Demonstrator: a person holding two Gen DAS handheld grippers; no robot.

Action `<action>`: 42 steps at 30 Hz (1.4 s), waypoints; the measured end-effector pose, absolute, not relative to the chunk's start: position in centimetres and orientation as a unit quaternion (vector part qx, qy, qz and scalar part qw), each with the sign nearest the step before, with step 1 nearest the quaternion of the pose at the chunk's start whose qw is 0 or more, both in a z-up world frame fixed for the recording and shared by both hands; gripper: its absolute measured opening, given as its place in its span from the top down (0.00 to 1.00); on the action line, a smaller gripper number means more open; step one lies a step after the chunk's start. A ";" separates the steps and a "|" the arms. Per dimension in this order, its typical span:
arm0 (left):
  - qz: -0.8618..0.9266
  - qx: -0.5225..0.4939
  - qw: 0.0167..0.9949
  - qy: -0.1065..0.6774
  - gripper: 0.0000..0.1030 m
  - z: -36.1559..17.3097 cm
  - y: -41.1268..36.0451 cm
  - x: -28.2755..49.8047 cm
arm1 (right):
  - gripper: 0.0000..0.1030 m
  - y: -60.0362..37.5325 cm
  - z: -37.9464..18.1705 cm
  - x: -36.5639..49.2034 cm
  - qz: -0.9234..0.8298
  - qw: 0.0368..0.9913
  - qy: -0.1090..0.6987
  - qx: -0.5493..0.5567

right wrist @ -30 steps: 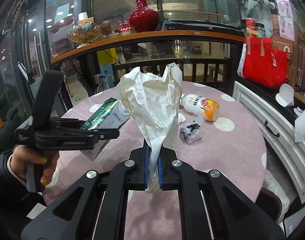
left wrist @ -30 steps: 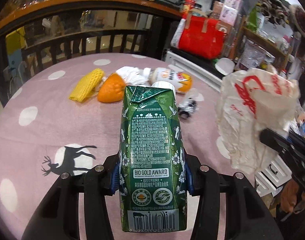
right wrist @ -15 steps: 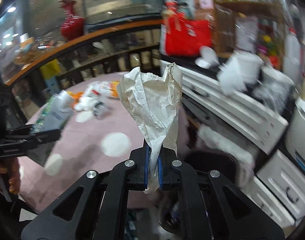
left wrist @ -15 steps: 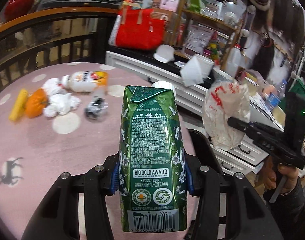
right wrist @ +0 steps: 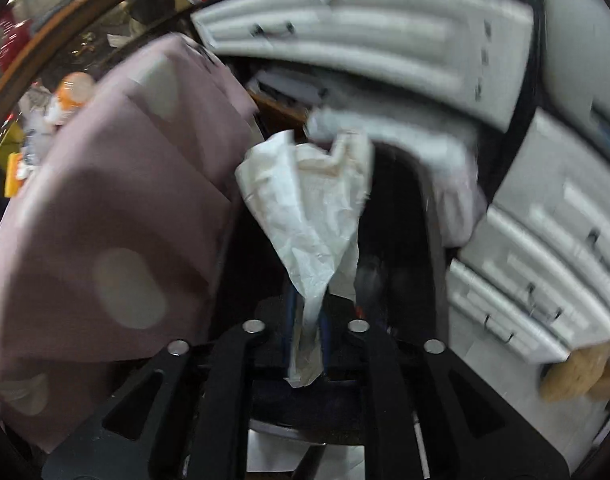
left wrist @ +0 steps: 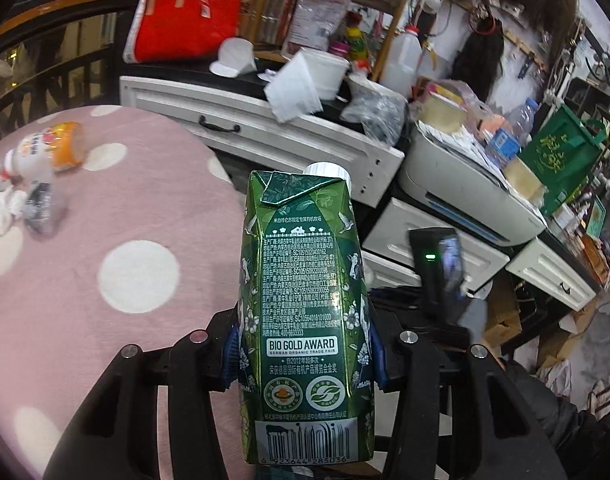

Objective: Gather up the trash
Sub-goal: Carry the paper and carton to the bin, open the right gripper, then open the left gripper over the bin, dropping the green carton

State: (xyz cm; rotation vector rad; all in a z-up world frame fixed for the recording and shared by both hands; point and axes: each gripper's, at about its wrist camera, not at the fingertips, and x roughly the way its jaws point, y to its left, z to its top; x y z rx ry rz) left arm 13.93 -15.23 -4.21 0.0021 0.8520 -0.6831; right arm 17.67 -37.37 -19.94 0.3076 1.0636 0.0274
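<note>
The dark green gable-top carton [left wrist: 305, 312] carries white floral and bird motifs, white text blocks, a white screw cap and a black-on-white barcode. The round table's pink cloth [left wrist: 117, 200] shows large white dots. The lying plastic bottle [left wrist: 49, 148] is white with an orange end. The crumpled paper bag [right wrist: 309, 216] is off-white. The gripper frame [left wrist: 177, 400] is black, its finger pads [left wrist: 229, 356] blue

A round surface draped in pink cloth [left wrist: 145, 208] with white dots sits beside white drawer cabinets [left wrist: 265, 120]. Cluttered wooden shelves [left wrist: 337, 12] stand behind, near a dark railing [left wrist: 65, 76].
</note>
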 end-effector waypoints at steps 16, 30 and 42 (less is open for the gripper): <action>-0.356 0.073 0.813 0.455 0.54 -10.9 -24.1 14.5 | 0.37 -44.9 -15.0 12.4 -0.094 0.872 0.422 0.232; -0.325 0.143 0.789 0.502 0.54 -17.1 -29.1 16.7 | 0.37 -45.8 -13.3 10.5 -0.108 0.882 0.394 0.233; -0.316 0.169 0.768 0.530 0.53 -20.0 -30.7 17.5 | 0.37 -45.5 -13.3 10.5 -0.109 0.882 0.396 0.231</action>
